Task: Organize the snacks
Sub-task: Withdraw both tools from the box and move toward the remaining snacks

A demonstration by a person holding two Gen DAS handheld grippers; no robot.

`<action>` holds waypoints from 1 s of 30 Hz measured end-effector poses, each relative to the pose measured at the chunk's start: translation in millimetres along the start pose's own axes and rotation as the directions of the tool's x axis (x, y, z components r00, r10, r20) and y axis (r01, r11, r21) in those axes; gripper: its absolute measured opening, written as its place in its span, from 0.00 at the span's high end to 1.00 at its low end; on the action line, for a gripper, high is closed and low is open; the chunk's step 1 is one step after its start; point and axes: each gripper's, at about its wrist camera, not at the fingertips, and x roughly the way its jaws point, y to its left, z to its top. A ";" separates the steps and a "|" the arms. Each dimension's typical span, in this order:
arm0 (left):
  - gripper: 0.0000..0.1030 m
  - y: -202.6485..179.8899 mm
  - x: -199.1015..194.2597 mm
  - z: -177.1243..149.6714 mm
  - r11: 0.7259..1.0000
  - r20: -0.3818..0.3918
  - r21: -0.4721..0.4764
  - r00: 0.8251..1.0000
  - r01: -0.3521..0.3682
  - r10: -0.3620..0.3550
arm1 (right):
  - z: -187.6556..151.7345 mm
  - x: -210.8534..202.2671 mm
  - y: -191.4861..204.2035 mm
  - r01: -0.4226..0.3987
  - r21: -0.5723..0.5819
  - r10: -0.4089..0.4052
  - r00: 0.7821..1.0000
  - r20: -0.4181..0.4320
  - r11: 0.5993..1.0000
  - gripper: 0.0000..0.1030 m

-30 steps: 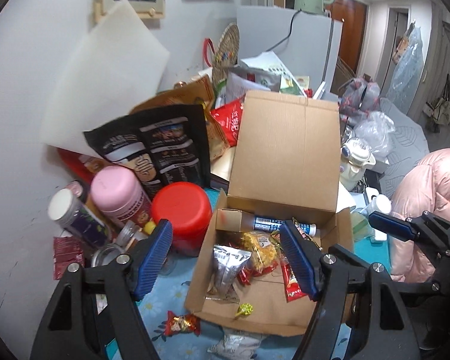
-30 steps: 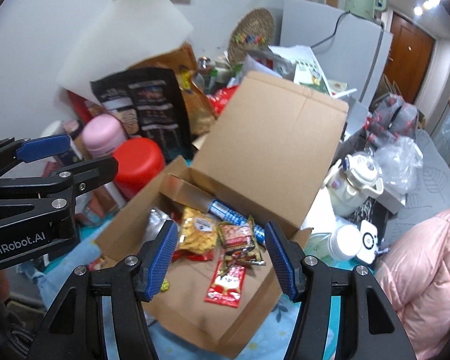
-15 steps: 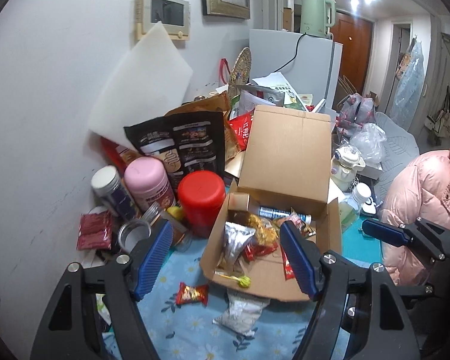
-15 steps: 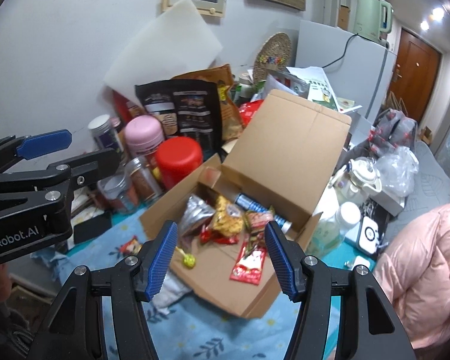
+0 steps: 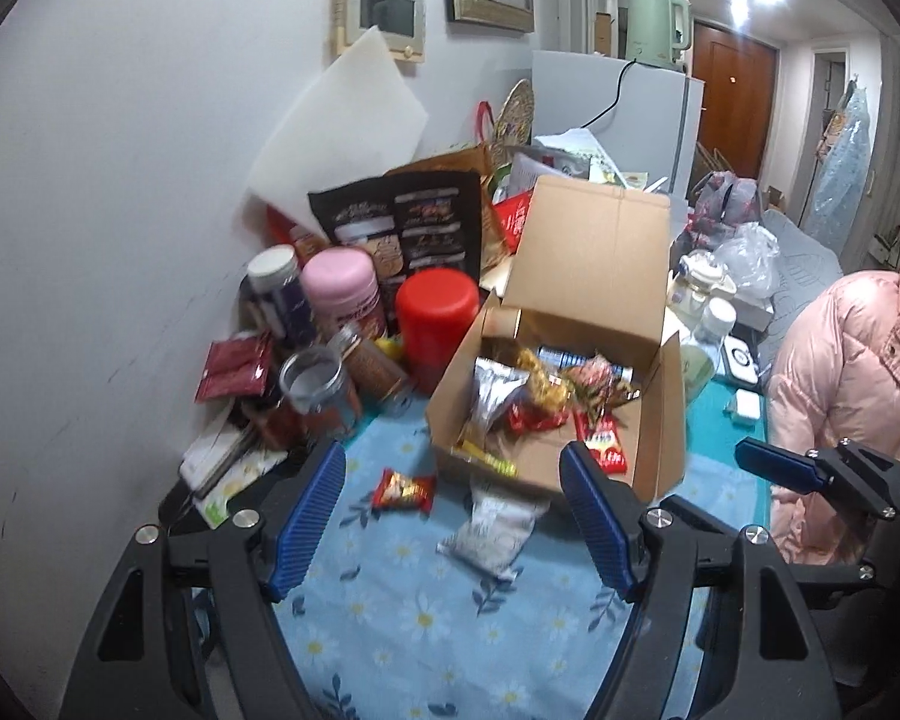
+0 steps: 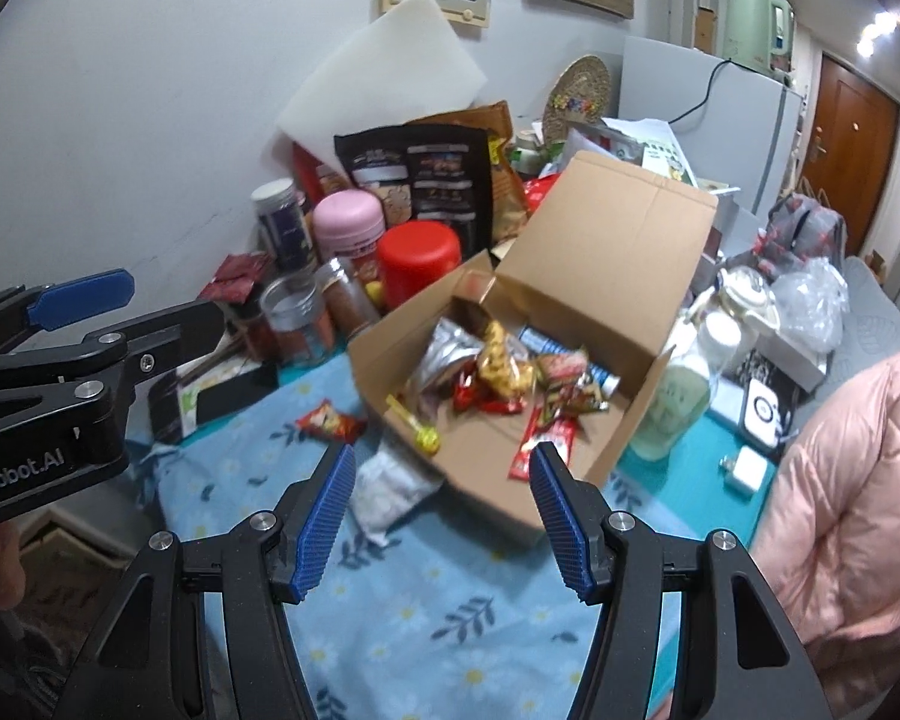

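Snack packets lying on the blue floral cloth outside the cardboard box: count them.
2: a small red wrapper left of the box front, a white-grey pouch at its front edge. Others may hide behind the box.

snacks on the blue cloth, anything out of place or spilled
Two packets lie outside the cardboard box: a small red snack packet and a white packet on the floral tablecloth just in front of it. The other snacks are in the box.

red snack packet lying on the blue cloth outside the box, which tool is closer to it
Left. The red snack packet lies just ahead of the left tool, near its left pad. The right tool sits further right, in front of the cardboard box.
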 end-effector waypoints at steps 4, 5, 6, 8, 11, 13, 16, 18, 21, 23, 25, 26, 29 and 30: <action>0.28 3.4 -12.8 -22.5 0.999 0.006 -0.042 1.000 -0.009 0.009 | -20.6 -5.3 2.2 -0.027 0.011 0.027 1.000 -0.011 1.000 0.41; 0.28 4.1 -15.0 -27.2 0.999 0.006 -0.049 1.000 -0.013 0.013 | -24.5 -6.2 1.9 -0.032 0.015 0.033 0.999 -0.014 0.999 0.41; 0.28 4.9 -17.8 -34.3 0.998 0.005 -0.060 1.000 -0.020 0.020 | -28.6 -6.6 1.3 -0.038 0.019 0.038 0.999 -0.018 0.999 0.41; 0.28 5.3 -19.2 -42.7 0.998 -0.001 -0.068 1.000 -0.018 0.018 | -37.2 -6.9 1.4 -0.038 0.022 0.039 0.999 -0.025 0.999 0.41; 0.28 4.5 -15.3 -56.5 0.997 -0.023 -0.069 1.000 -0.019 0.018 | -48.9 -3.1 2.1 -0.032 0.014 0.033 0.998 -0.045 0.999 0.41; 0.28 4.9 -8.3 -64.5 0.998 -0.045 -0.067 0.999 -0.012 0.009 | -55.3 3.6 3.4 -0.028 0.014 0.029 0.997 -0.071 1.000 0.40; 0.28 7.1 3.2 -72.3 0.998 -0.063 -0.065 0.998 0.000 -0.004 | -61.5 15.9 5.3 -0.023 0.019 0.025 0.994 -0.107 1.000 0.40; 0.28 9.2 11.8 -76.6 0.998 -0.072 -0.064 0.997 0.006 -0.010 | -63.3 26.8 6.8 -0.014 0.021 0.016 0.992 -0.128 1.000 0.38; 0.28 15.2 31.4 -80.7 0.998 -0.093 -0.055 0.996 0.009 -0.014 | -64.9 43.3 9.5 -0.007 0.019 0.010 0.989 -0.149 1.000 0.35; 0.28 18.7 44.0 -83.1 0.999 -0.110 -0.051 0.994 0.009 -0.015 | -64.9 57.0 11.3 0.000 0.021 0.003 0.985 -0.170 1.000 0.35; 0.28 24.1 60.0 -85.3 0.999 -0.138 -0.049 0.990 0.008 -0.015 | -64.7 71.8 11.7 -0.002 0.035 0.008 0.982 -0.191 0.999 0.35; 0.28 27.5 69.4 -86.1 0.999 -0.155 -0.054 0.988 0.007 -0.016 | -65.1 77.4 11.6 -0.003 0.042 0.011 0.980 -0.200 0.999 0.35; 0.28 36.4 89.7 -89.2 0.997 -0.184 -0.078 0.983 0.012 -0.026 | -66.8 97.1 10.4 -0.008 0.063 0.022 0.973 -0.228 0.998 0.35; 0.28 40.0 98.5 -90.3 0.996 -0.195 -0.086 0.980 0.014 -0.031 | -67.3 105.5 9.3 -0.008 0.073 0.025 0.971 -0.239 0.997 0.35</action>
